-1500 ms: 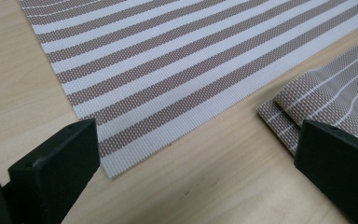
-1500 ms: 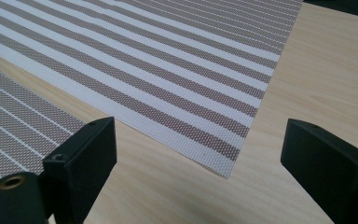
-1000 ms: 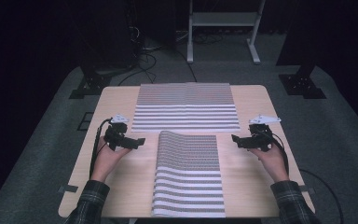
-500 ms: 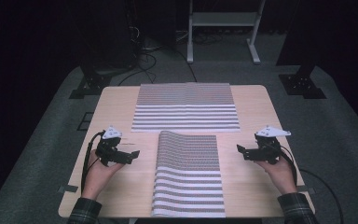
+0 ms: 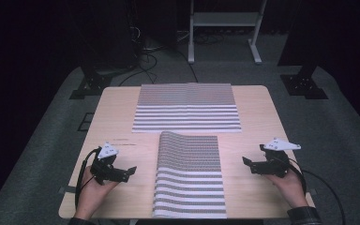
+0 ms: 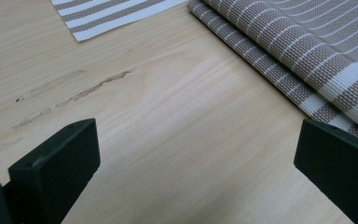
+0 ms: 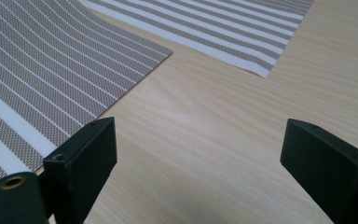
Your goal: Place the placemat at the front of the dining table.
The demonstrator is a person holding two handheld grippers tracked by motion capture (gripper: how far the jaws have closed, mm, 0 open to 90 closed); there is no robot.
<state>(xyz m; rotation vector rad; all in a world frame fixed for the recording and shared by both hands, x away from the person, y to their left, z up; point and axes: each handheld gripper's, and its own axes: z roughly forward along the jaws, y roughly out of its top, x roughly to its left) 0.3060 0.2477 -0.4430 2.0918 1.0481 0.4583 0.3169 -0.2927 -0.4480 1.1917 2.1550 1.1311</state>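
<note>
Fingers on both grippers are spread wide apart, and they hold nothing. The left gripper sits low over the bare wood at the near left of the tabletop. Its fingers point toward the folded striped mat, and a strip of plain wood lies between them and the mat's left edge. In the left gripper view that edge shows two layers, one on top of the other, so the mat is doubled over there.

The right gripper sits over the bare wood at the near right. Its fingers point toward the mat's right side, and they do not touch it. In the right gripper view the mat's far right corner lies flat on the wood, just past the left finger.

The folded mat lies in the middle of the near half of the tabletop, and its near end reaches the tabletop's near edge. A second striped mat lies flat and wide across the far half. A thin band of wood keeps the two mats apart.

Open wood runs down both sides of the folded mat, and each hand has room there. The right hand is close to the right edge of the tabletop. The left hand is near the near left corner.
</note>
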